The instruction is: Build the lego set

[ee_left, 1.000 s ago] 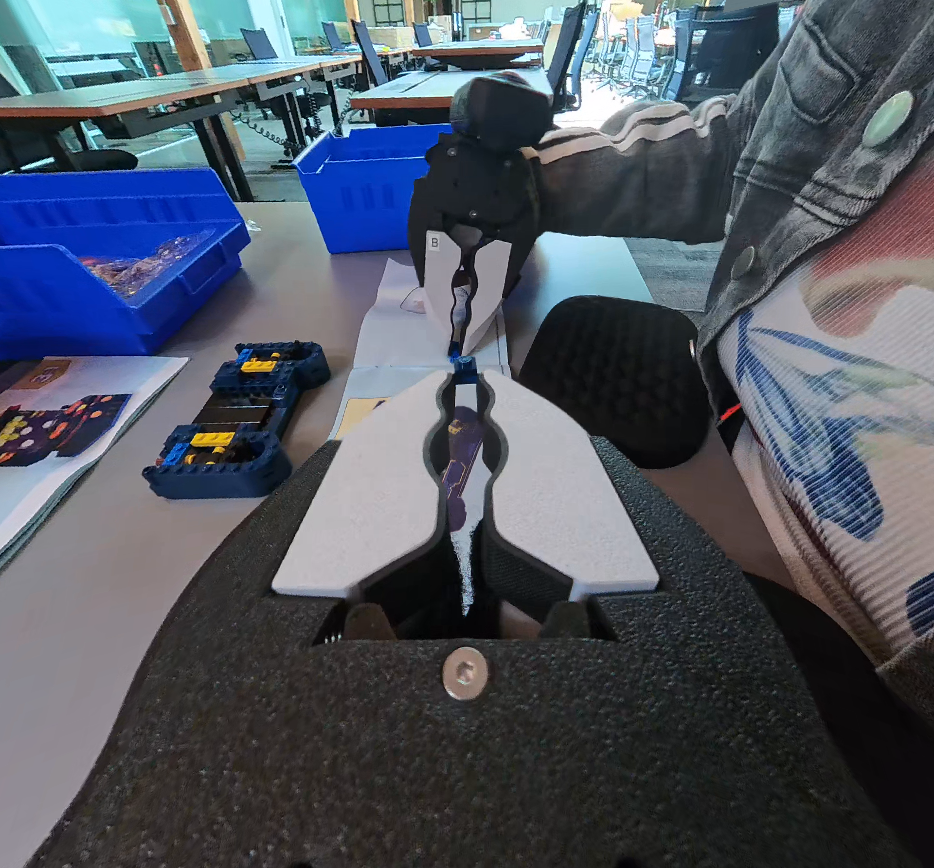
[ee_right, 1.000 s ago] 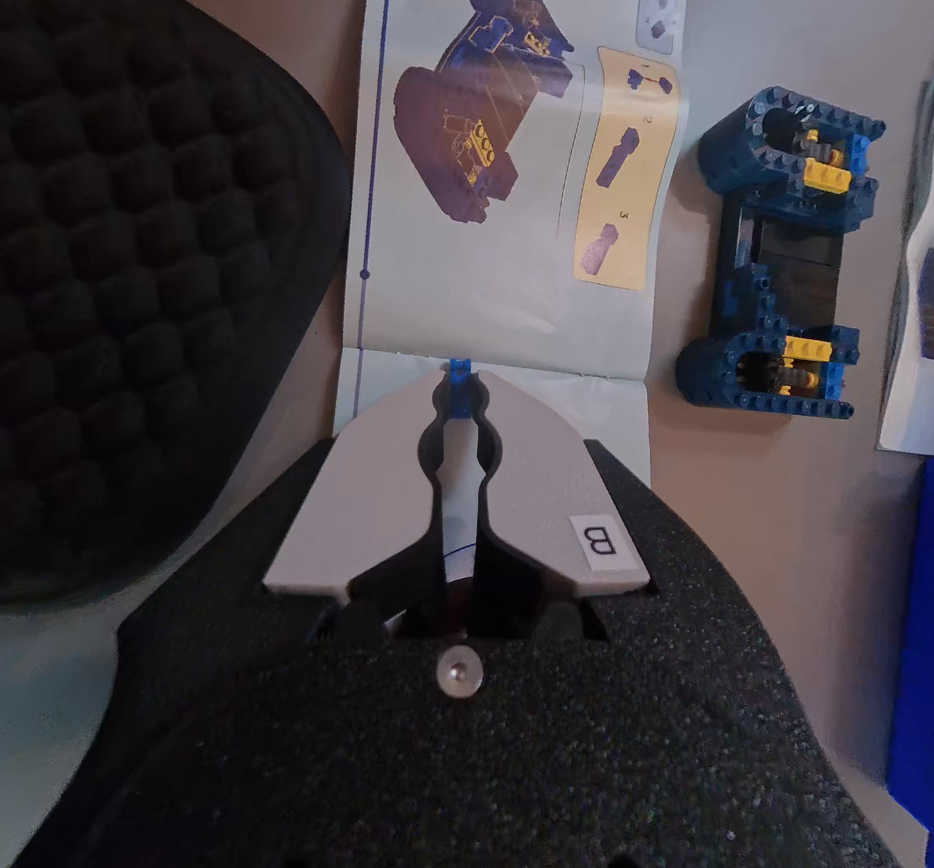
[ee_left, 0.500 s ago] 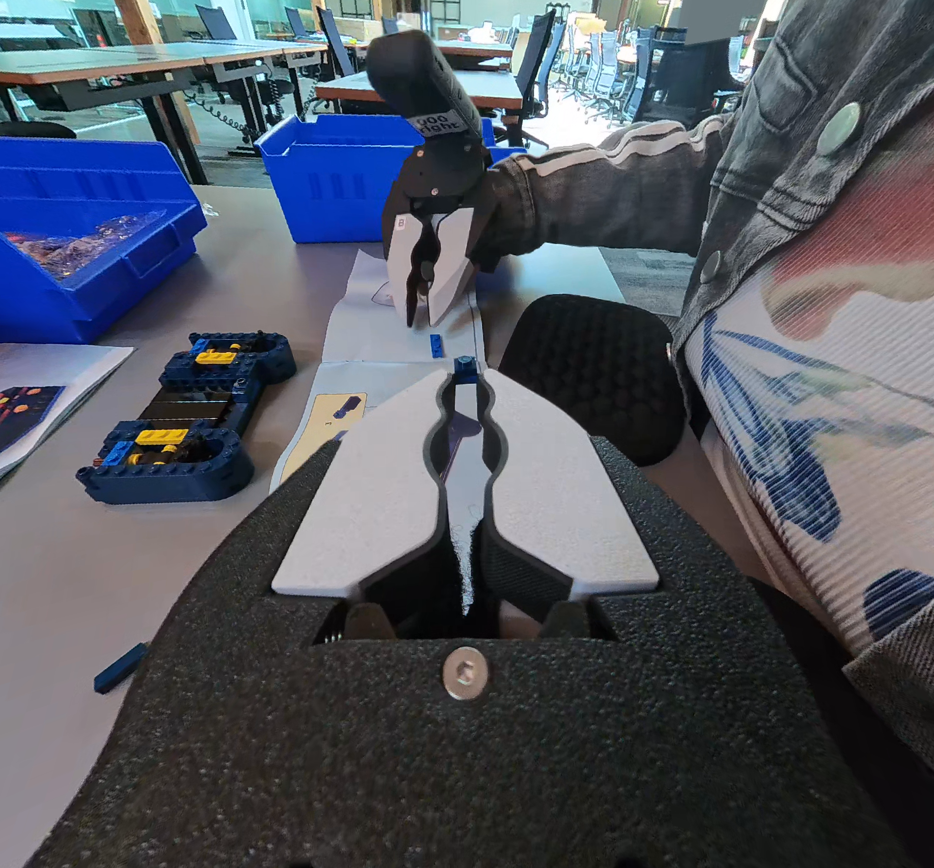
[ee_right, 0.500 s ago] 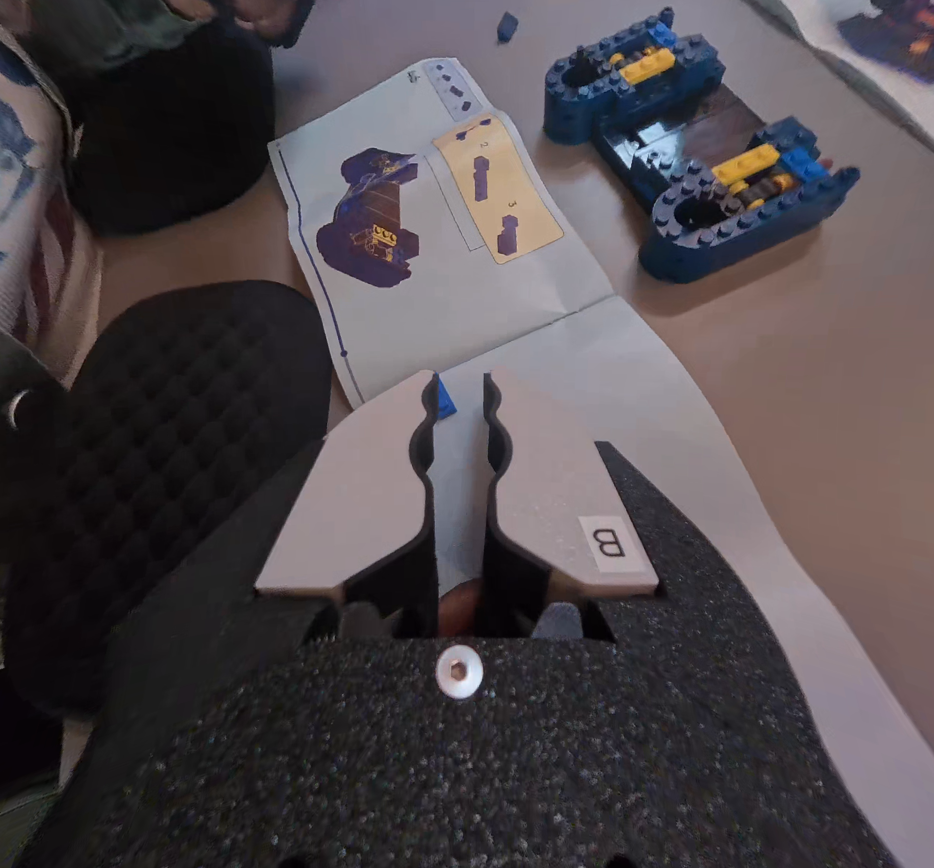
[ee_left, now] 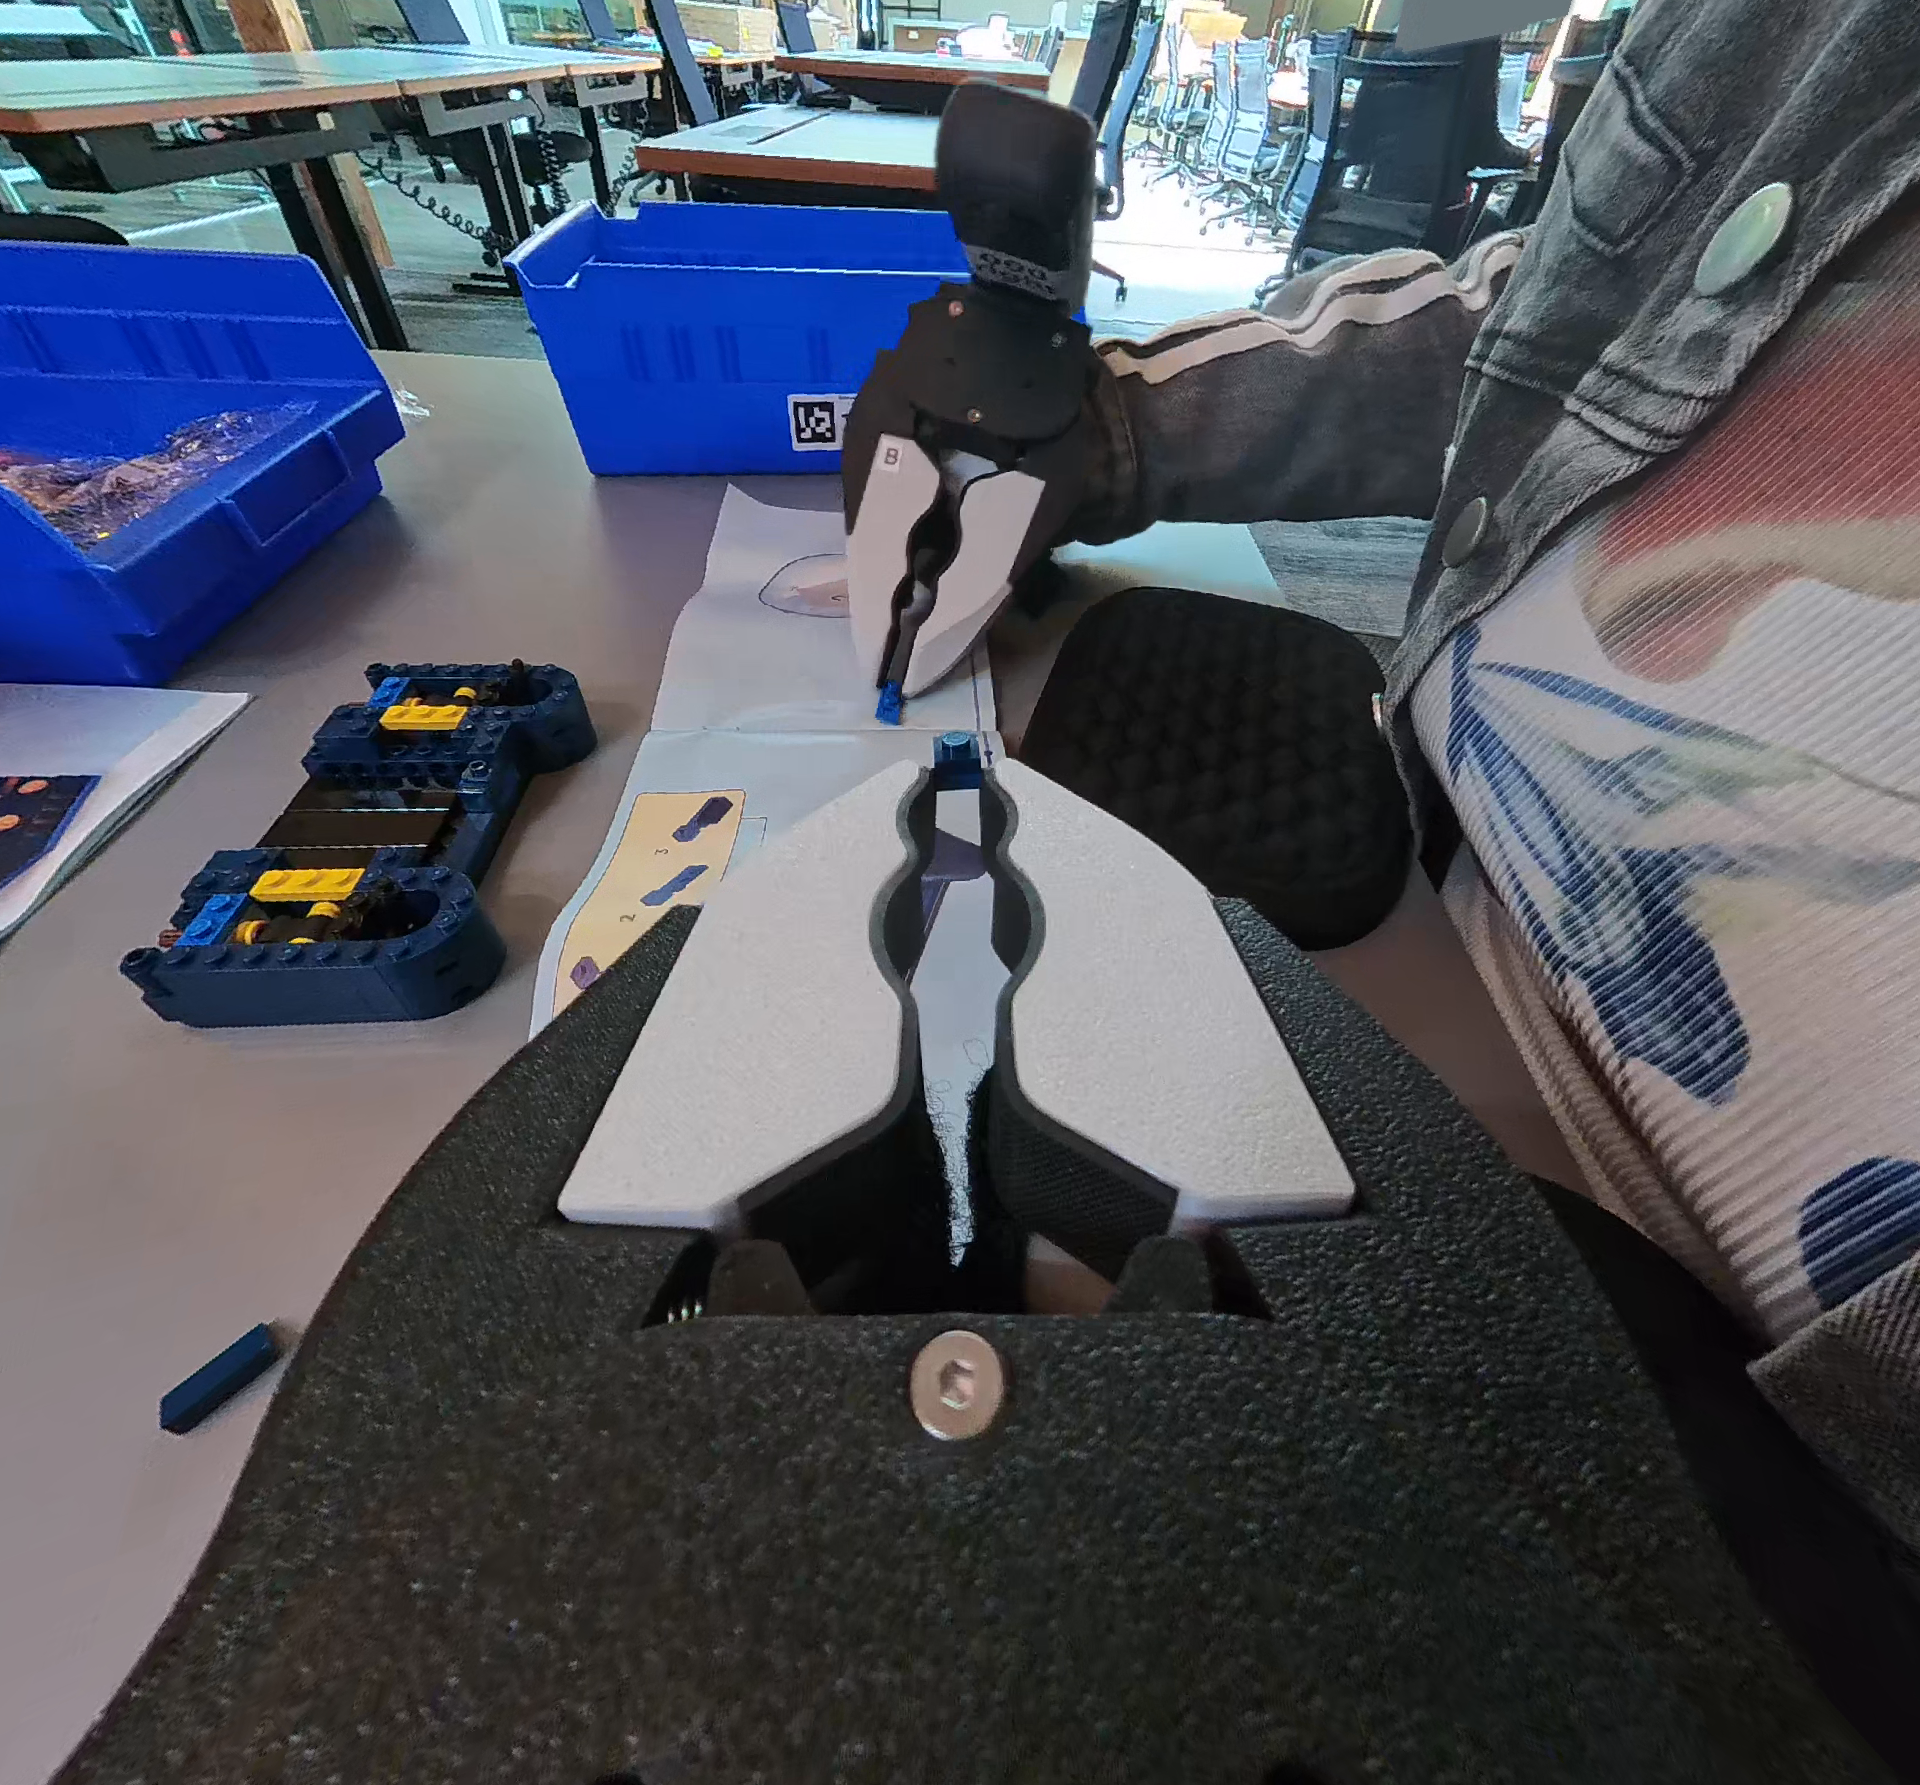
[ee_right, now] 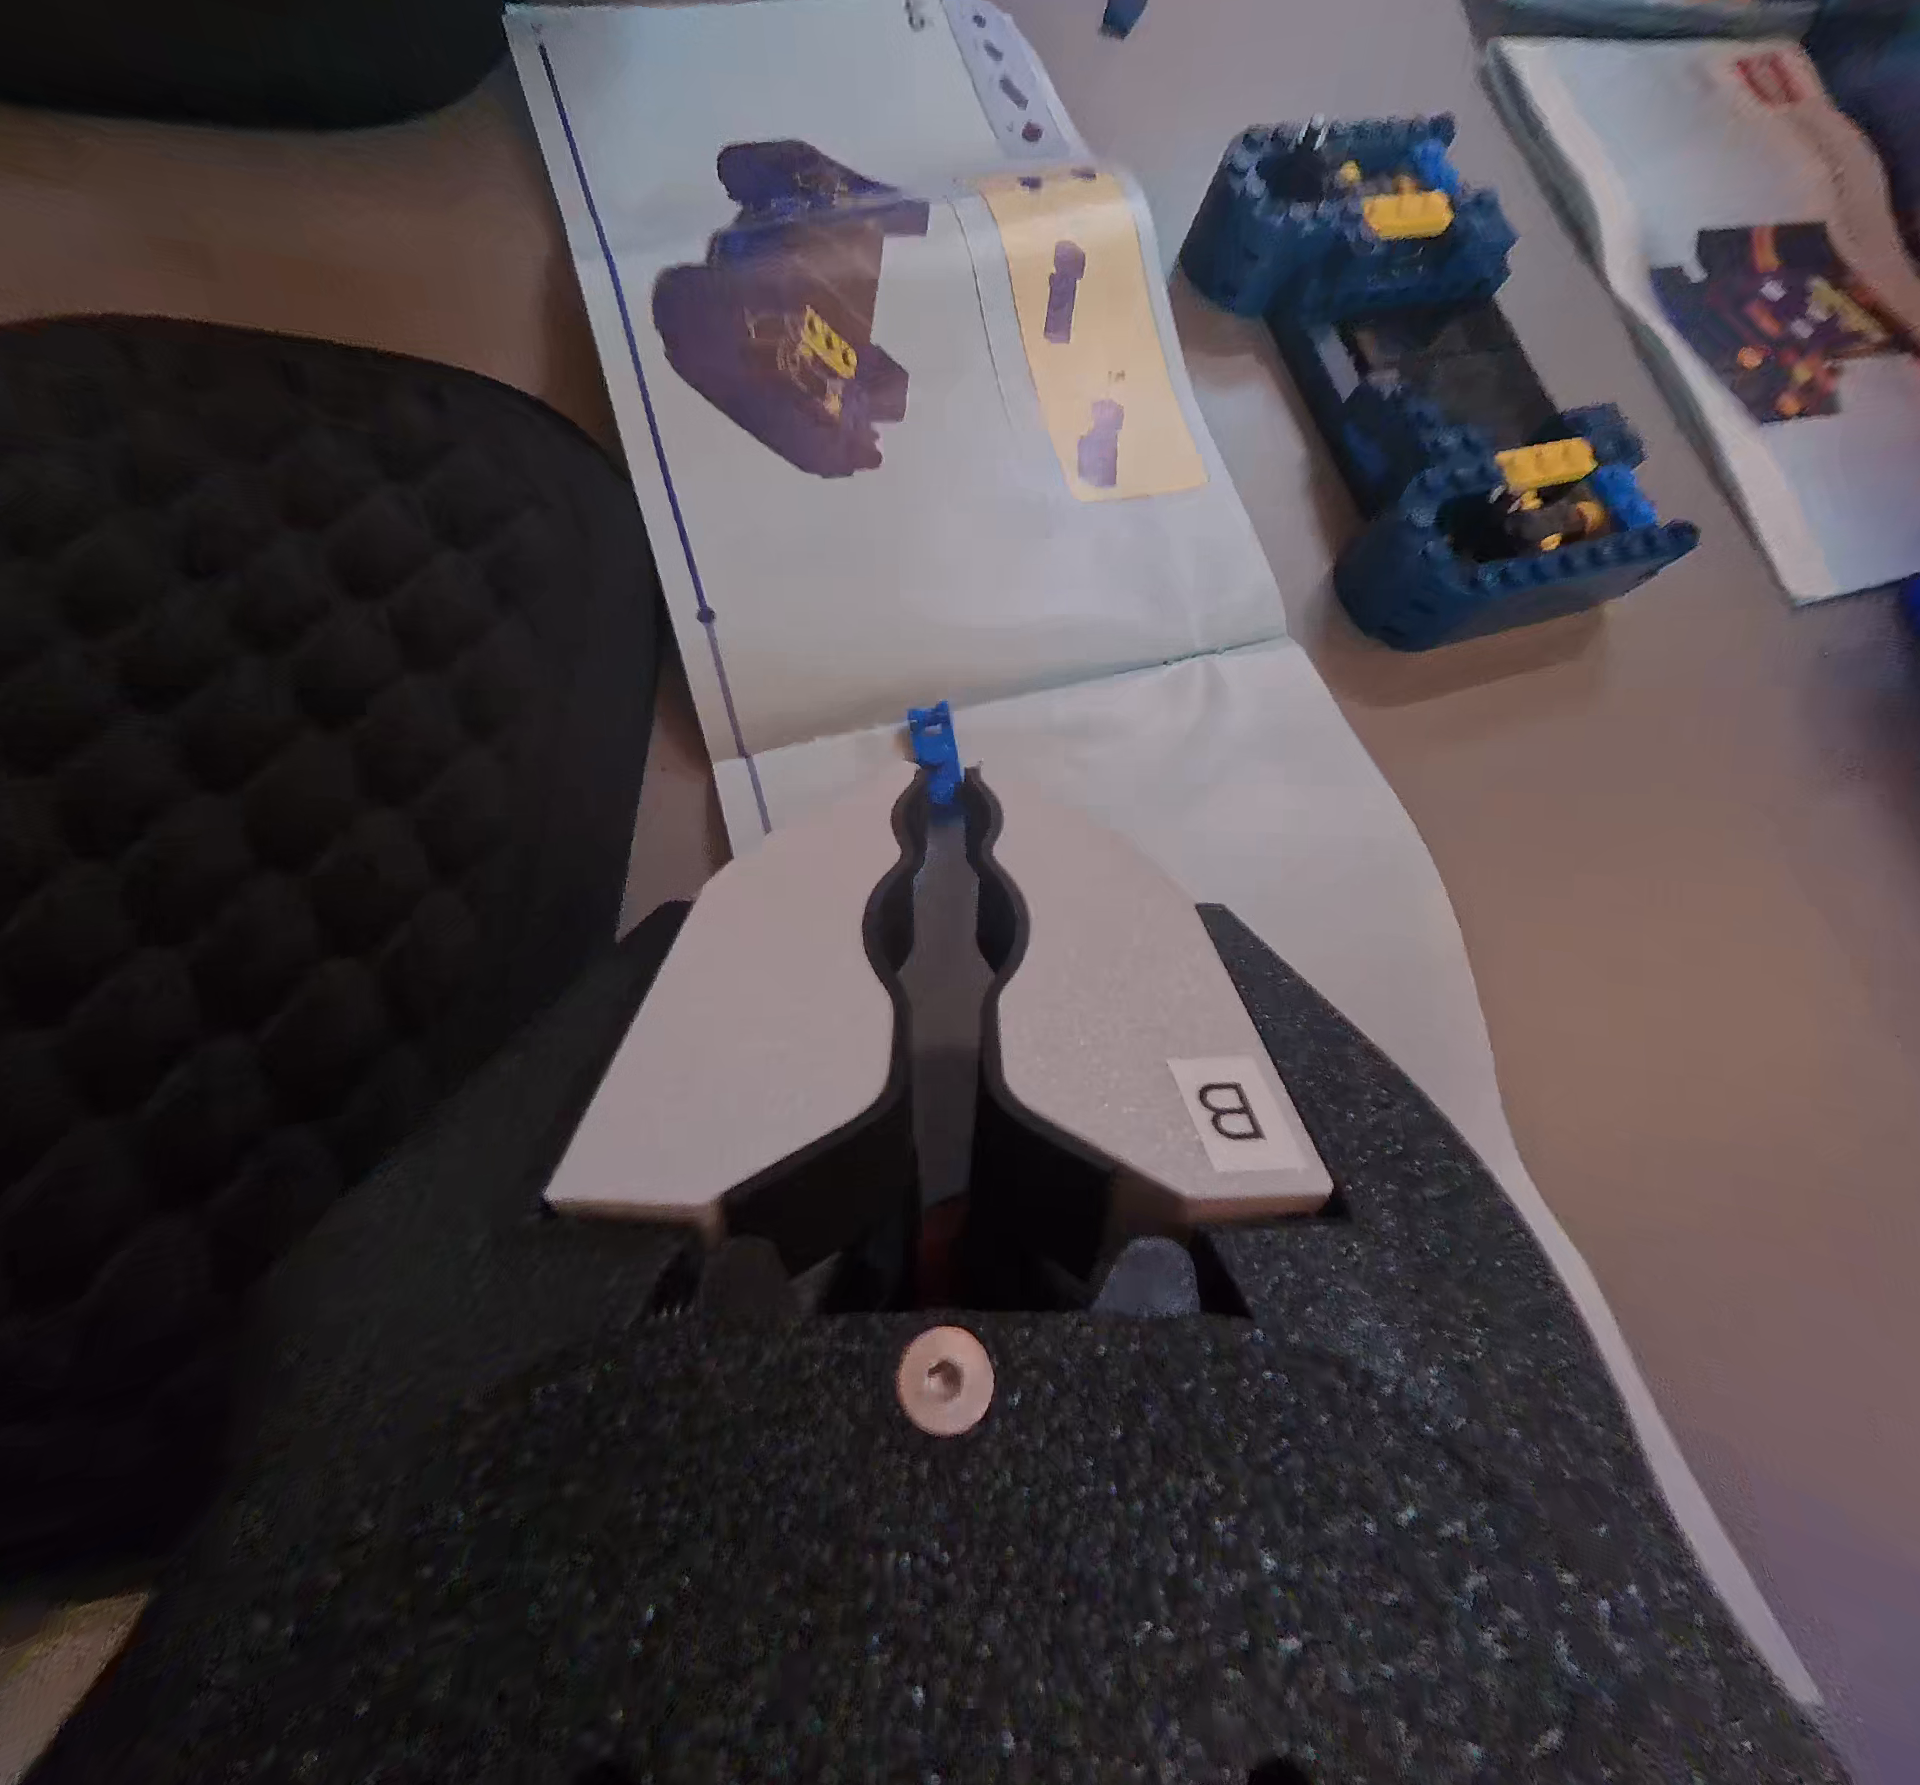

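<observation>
Right gripper [ee_right: 943,785] clenched on bright blue plate [ee_right: 932,748], long axis pointing out past the tips, touching booklet [ee_right: 935,572]. Left gripper [ee_left: 956,774] grips dark blue stud brick [ee_left: 956,761], stud up, over booklet

Left gripper [ee_left: 956,774] jaws pinch dark-blue brick [ee_left: 957,761]; right gripper [ee_left: 894,691] pinches small blue piece [ee_left: 889,702] over booklet [ee_left: 769,655].

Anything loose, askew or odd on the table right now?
One dark blue bar piece lies alone on the table, apart from the blue brick build and the open instruction booklet. Otherwise nothing looks spilled or damaged.
</observation>
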`<state>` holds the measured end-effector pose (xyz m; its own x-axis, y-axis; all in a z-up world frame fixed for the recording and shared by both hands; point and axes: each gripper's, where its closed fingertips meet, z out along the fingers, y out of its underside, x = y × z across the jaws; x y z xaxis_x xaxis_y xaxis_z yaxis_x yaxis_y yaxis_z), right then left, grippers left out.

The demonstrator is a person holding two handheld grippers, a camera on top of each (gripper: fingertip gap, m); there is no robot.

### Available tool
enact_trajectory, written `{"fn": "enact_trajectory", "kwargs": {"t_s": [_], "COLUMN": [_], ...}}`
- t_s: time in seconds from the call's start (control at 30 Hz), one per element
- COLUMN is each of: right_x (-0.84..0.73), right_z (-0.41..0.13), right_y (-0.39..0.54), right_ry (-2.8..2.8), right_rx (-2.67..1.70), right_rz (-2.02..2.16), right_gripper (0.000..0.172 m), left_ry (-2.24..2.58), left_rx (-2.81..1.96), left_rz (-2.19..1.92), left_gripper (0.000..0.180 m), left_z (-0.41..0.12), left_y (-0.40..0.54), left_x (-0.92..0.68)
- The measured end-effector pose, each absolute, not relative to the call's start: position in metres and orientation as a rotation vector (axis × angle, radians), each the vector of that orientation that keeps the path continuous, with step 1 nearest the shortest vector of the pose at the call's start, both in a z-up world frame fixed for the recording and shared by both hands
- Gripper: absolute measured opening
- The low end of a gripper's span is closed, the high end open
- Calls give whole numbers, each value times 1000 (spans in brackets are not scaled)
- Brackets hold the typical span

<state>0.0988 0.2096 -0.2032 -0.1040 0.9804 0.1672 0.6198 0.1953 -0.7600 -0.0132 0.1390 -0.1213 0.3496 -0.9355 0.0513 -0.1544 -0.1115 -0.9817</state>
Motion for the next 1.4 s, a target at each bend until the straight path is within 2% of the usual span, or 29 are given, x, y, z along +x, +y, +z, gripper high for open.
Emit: {"fn": "enact_trajectory", "kwargs": {"t_s": [0.2,0.43,0.63,0.87,1.03,1.17,1.4], "right_x": [108,136,139,140,140,137,135], "right_z": [-168,-185,-184,-179,-189,-191,-192], "right_y": [174,108,104,108,99,101,101], "right_ry": [-1782,-1830,-1676,-1384,-1285,-1251,-1287], "right_rx": [-1429,-1620,-1763,-1984,-2139,-2145,-2118], "right_rz": [657,775,942,1266,1292,1282,1224], "right_gripper": [5,6,15,13,14,7,5], "left_ry": [1029,1079,1079,1072,1085,1097,1102], "left_rx": [-1529,-1509,-1498,-1518,-1538,-1543,-1539], "left_rz": [-917,-906,-910,-931,-926,-932,-925], "left_gripper": [7,7,7,7,7,7,7], "left_z": [-120,-120,-119,-122,-127,-129,-129], "left_y": [137,130,128,129,130,130,129], "left_x": [-11,-4,-4,-4,-3,-1,0]}}
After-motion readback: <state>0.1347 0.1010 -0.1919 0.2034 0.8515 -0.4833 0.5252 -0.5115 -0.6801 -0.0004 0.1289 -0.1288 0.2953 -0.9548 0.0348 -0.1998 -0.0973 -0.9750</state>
